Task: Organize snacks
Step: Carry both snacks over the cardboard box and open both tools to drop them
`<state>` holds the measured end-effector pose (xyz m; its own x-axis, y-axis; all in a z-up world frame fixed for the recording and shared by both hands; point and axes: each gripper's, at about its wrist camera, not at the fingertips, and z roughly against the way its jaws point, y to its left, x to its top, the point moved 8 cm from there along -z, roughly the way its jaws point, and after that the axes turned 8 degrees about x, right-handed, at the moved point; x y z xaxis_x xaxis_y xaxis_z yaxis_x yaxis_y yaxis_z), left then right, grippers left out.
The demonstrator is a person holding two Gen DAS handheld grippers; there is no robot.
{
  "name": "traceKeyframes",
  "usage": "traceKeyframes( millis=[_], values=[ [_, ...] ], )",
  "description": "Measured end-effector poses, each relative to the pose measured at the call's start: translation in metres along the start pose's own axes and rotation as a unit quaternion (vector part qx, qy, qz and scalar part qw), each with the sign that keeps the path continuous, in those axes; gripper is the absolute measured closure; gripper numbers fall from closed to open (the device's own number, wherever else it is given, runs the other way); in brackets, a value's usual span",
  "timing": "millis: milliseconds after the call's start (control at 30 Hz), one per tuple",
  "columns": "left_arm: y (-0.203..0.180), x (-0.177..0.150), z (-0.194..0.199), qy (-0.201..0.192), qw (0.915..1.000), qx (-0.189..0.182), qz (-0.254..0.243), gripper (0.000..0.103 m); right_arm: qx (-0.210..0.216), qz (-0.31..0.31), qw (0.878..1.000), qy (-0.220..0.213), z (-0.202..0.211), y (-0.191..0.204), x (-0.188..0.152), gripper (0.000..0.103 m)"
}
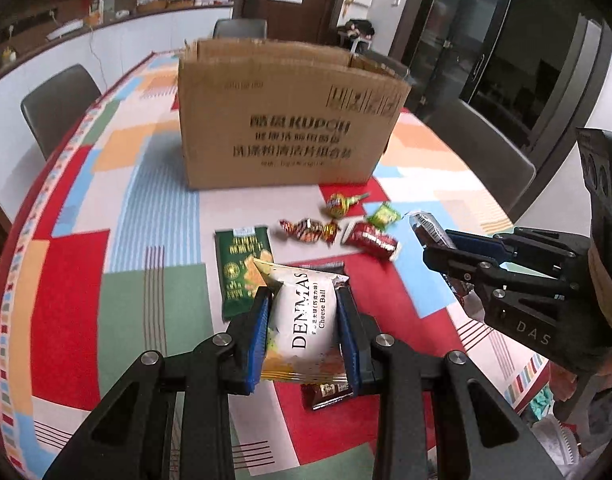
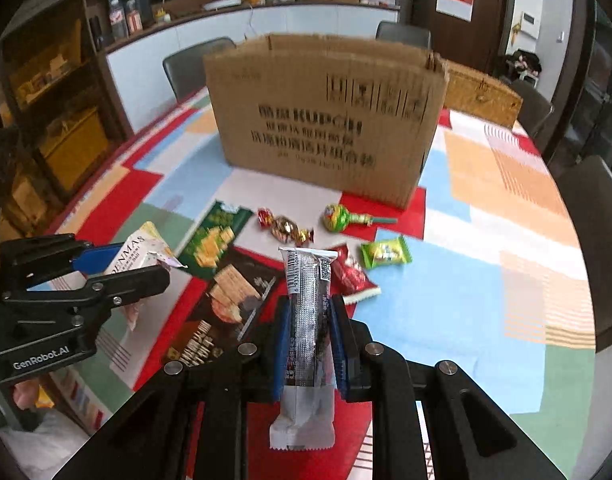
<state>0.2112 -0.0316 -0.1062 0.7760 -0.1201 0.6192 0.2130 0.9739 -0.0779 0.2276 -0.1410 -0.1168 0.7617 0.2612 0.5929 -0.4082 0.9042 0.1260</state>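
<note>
Patchwork-coloured tablecloth (image 1: 153, 220) covers the dining table, with grey chairs around it. Nearest, low in the left wrist view, the left gripper (image 1: 303, 316) is clamped on a white puffy "Cheese Ball" snack pouch (image 1: 306, 320), held above a dark brown cracker packet (image 2: 221, 308). Low in the right wrist view, the right gripper (image 2: 308, 320) pinches a slim silver-and-black wrapped bar (image 2: 306, 320). Beyond on the cloth lie a dark green biscuit packet (image 1: 241, 268), a red wrapped snack (image 1: 372, 240), a gold-and-red twisted candy (image 1: 310, 230), a small green candy packet (image 1: 382, 214) and a green-and-yellow lollipop (image 1: 342, 202). Farthest, at upper centre, stands an open brown cardboard box (image 1: 285, 120); its inside is hidden.
</note>
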Motion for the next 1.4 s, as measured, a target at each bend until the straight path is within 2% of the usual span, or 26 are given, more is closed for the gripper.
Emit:
traceKeyframes(
  millis=[433,867,1100,1400],
  values=[
    [0.005,0.041,0.037,-0.075,0.9970,0.019,-0.010,0.071,0.004,0.003,0.997,-0.078,0.031,0.013,0.040,0.083],
    [0.008,0.105,0.056,-0.148,0.9882,0.033,-0.021,0.071,0.008,0.002,0.989,-0.147,0.053,0.004,0.095,0.083],
    [0.010,0.147,0.061,-0.190,0.9801,0.050,-0.030,0.071,0.012,-0.006,0.984,-0.175,0.060,-0.008,0.131,0.083],
    [0.012,0.200,0.056,-0.209,0.9758,0.055,-0.032,0.071,0.030,-0.019,0.982,-0.187,0.057,-0.024,0.177,0.083]
  ],
)
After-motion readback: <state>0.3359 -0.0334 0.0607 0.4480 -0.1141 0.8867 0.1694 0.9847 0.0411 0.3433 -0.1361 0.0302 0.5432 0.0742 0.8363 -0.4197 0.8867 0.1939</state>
